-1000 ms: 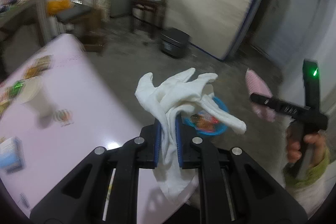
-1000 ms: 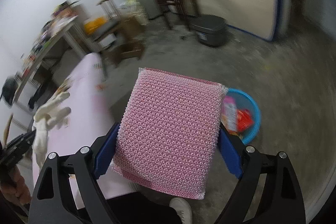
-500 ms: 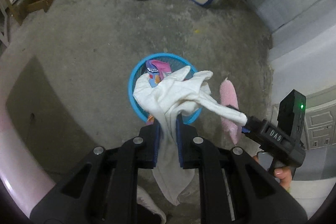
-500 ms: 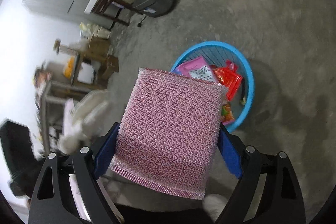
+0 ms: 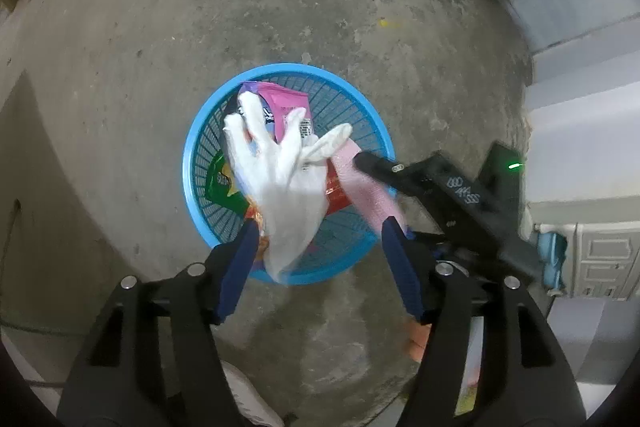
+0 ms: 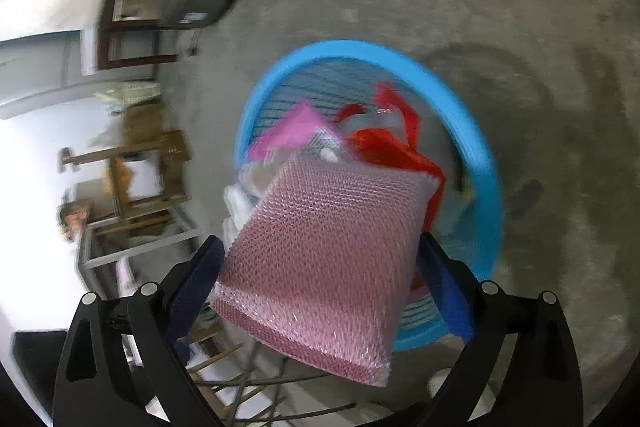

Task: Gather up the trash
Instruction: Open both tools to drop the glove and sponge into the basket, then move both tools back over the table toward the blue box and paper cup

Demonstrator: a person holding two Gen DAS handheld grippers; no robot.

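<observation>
While the left tool [image 5: 316,259] hangs over the blue basket [image 5: 192,147] with its fingers spread wide, the white glove [image 5: 284,183] is loose between them, touching neither pad as far as I can see, and looks to be dropping straight into the basket. It's over the middle of the basket, on top of a pink packet [image 5: 286,107] and a green wrapper [image 5: 222,187] already in there, so that release looks well placed to me.

Moving right, the right tool [image 6: 320,279] is the one to watch. Its fingers look spread too, and the pink mesh pad in clear wrap [image 6: 328,255] sits tilted between them, near the basket's close rim. I honestly can't tell if the pads are touching it or if it's already slipping out. If I were doing this, I'd keep that tool over the basket's centre instead of the rim before letting go, since a flat, slick-wrapped pad can skate off the edge onto the concrete floor [image 5: 120,67]. I'd also let the glove settle first so the two don't collide.

Hard to make out: the right wrist view is motion blurred, so the red wrappers [image 6: 396,143] in the basket are just smears. The pad hides the basket's near left side, and the glove covers much of what's underneath it.
</observation>
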